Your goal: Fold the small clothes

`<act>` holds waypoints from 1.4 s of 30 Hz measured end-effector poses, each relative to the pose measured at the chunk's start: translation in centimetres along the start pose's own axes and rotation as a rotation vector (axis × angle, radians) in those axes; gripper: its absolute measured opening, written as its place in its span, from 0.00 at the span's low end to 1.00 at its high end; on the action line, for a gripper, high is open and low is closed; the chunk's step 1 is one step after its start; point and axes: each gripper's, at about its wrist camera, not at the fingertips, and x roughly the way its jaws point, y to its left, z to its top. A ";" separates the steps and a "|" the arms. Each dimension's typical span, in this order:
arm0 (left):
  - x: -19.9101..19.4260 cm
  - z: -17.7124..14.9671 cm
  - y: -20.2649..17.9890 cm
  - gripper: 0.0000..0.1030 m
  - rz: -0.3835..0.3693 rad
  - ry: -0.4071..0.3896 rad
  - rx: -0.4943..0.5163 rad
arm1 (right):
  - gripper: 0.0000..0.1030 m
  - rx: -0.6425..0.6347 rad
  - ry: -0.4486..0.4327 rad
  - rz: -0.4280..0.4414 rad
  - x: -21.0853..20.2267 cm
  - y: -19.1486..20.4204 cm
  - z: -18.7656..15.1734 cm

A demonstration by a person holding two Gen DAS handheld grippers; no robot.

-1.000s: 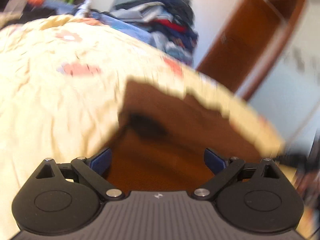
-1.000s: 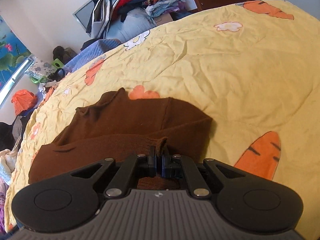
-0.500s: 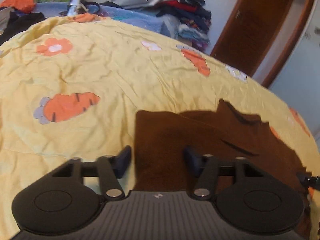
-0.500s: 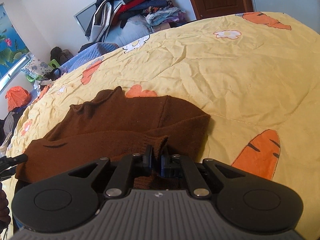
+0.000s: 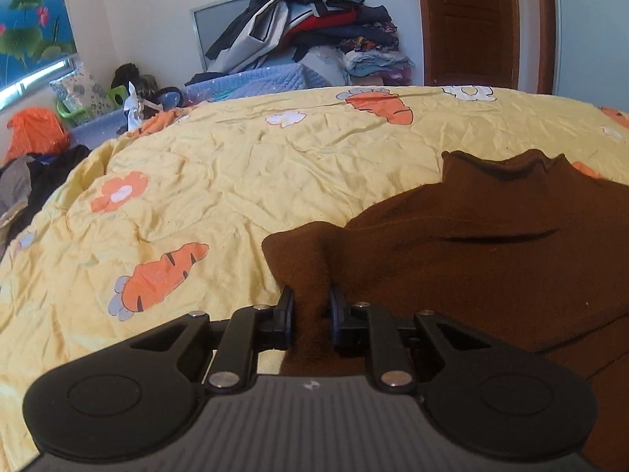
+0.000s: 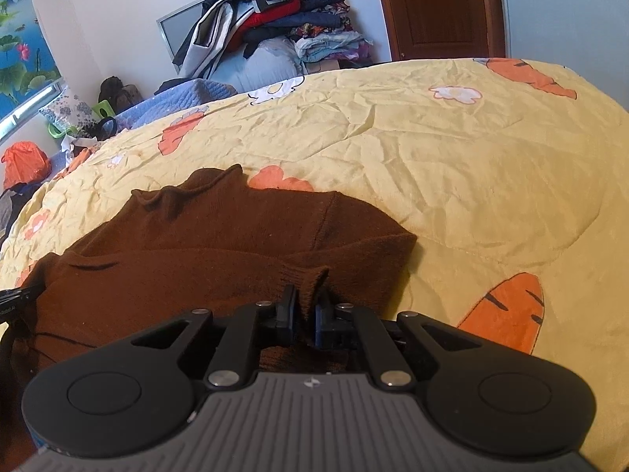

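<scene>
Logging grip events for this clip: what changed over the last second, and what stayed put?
The left gripper, wide open a second ago, swung to the brown knit sweater's left edge; its jaws are closing on a fold of fabric now between them. The right gripper stayed shut on the ribbed cuff. The sweater stayed flat on the yellow carrot-print quilt.

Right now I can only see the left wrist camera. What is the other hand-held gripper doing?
Observer: The right hand-held gripper is shut on the ribbed cuff of the brown sweater.
Operator: Is that arm bit sticking out?
Observer: No, the sleeve lies folded in over the sweater's body.
Operator: What's next to it on the bed?
Observer: A big carrot print on the yellow bedspread, just right of the gripper.
</scene>
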 end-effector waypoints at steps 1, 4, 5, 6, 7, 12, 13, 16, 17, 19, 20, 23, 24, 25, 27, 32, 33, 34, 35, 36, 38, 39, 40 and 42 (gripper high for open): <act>-0.1 0.1 -0.1 0.18 0.011 -0.006 0.010 | 0.09 -0.002 -0.002 0.001 0.0 0.0 0.0; -1.2 0.3 -0.5 0.22 0.037 -0.044 0.024 | 0.09 0.005 -0.008 0.011 0.0 -0.3 -0.1; -1.7 0.4 -0.8 0.25 0.062 -0.061 0.034 | 0.09 0.008 -0.010 0.014 0.0 -0.3 -0.1; -2.1 0.5 -1.0 0.26 0.088 -0.082 0.040 | 0.09 0.010 -0.011 0.016 0.0 -0.4 -0.2; -2.7 0.6 -1.2 0.26 0.105 -0.107 0.042 | 0.09 0.010 -0.013 0.017 0.0 -0.4 -0.2; -4.4 1.2 -2.5 0.39 0.054 -0.165 0.019 | 0.09 0.014 -0.021 0.019 -0.1 -0.4 -0.4; -4.5 1.2 -3.1 0.44 0.037 -0.166 0.030 | 0.09 0.016 -0.021 0.020 -0.1 -0.4 -0.4; -4.2 1.1 -4.7 0.57 0.017 -0.173 0.065 | 0.09 0.017 -0.021 0.020 -0.1 -0.4 -0.4; -3.8 1.1 -5.0 0.57 0.004 -0.156 0.068 | 0.09 0.016 -0.021 0.020 -0.1 -0.4 -0.4; -2.4 1.1 -5.2 0.57 -0.013 -0.091 0.056 | 0.09 0.016 -0.021 0.020 -0.1 -0.4 -0.4; -1.4 0.9 -5.1 0.57 -0.014 -0.052 0.047 | 0.09 0.015 -0.021 0.020 -0.1 -0.4 -0.4; 0.1 -0.7 -4.5 0.63 -0.028 -0.065 0.046 | 0.09 -0.002 -0.024 0.014 0.0 -0.2 -0.5; 0.3 -1.1 -4.3 0.63 -0.035 -0.086 0.054 | 0.09 -0.013 -0.028 0.009 0.0 -0.1 -0.6; 0.3 -1.1 -4.0 0.63 -0.049 -0.083 0.042 | 0.09 -0.025 -0.032 0.006 0.0 0.0 -0.7; 0.1 -0.5 -3.8 0.64 -0.046 -0.055 0.037 | 0.12 -0.024 -0.027 0.021 -0.1 -0.1 -0.5; -3.5 -0.3 -4.1 0.63 -0.059 -0.100 0.070 | 0.63 0.071 -0.134 0.074 -4.6 -0.5 -0.2; -4.0 -0.4 -4.4 0.66 -0.079 -0.111 0.077 | 0.71 0.036 -0.137 0.089 -5.0 0.4 -0.2; -4.1 -0.5 -4.9 0.66 -0.090 -0.108 0.085 | 0.74 -0.006 -0.124 0.097 -4.9 1.6 -0.3; -3.8 -0.6 -5.4 0.66 -0.098 -0.093 0.092 | 0.74 -0.056 -0.102 0.098 -4.5 2.9 -0.4; -3.2 -0.8 -5.7 0.67 -0.101 -0.067 0.097 | 0.74 -0.112 -0.080 0.095 -3.8 4.1 -0.7; -1.6 -1.6 -5.6 0.71 -0.104 -0.043 0.083 | 0.76 -0.218 -0.013 0.071 -1.6 5.9 -1.7; -1.4 -2.1 -5.0 0.75 -0.119 -0.061 0.055 | 0.78 -0.264 0.024 0.029 -0.3 6.2 -2.4; -1.2 -2.1 -4.3 0.75 -0.144 -0.054 0.025 | 0.80 -0.337 -0.027 0.009 -0.1 6.5 -3.4; -1.8 -1.6 -3.5 0.75 -0.159 -0.022 0.012 | 0.81 -0.365 -0.039 0.008 -0.3 6.5 -4.0</act>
